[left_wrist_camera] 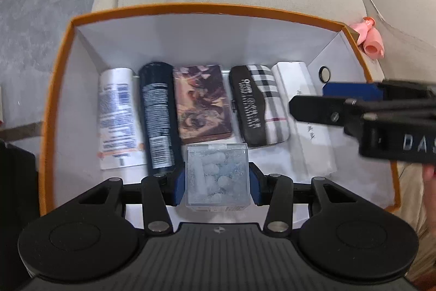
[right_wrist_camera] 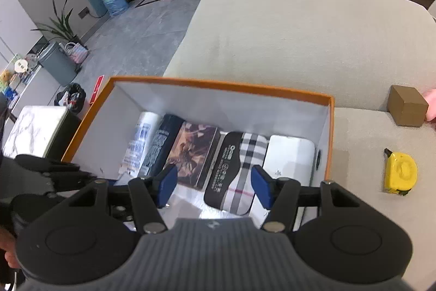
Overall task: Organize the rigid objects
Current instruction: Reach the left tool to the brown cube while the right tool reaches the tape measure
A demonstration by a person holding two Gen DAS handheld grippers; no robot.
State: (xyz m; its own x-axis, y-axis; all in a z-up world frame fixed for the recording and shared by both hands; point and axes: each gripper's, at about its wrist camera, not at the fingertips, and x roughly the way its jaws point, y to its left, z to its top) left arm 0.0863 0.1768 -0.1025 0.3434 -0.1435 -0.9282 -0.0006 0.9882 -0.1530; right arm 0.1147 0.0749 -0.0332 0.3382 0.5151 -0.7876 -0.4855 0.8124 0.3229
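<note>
The left gripper [left_wrist_camera: 217,182] clamps a clear plastic box [left_wrist_camera: 217,176] of pale pieces between its blue pads, holding it low inside the orange-rimmed box [left_wrist_camera: 62,51], just in front of the stored row. That row runs from a white bottle [left_wrist_camera: 117,116] through a dark can [left_wrist_camera: 159,116], a printed card box [left_wrist_camera: 203,102], a plaid case [left_wrist_camera: 259,105] and a white flat box [left_wrist_camera: 308,132], lying side by side. The right gripper [right_wrist_camera: 214,188] hangs above the container with jaws apart and nothing between them. On the beige sofa [right_wrist_camera: 299,45] beside the container lie a yellow tape measure [right_wrist_camera: 400,172] and a brown cardboard cube [right_wrist_camera: 407,105]
</note>
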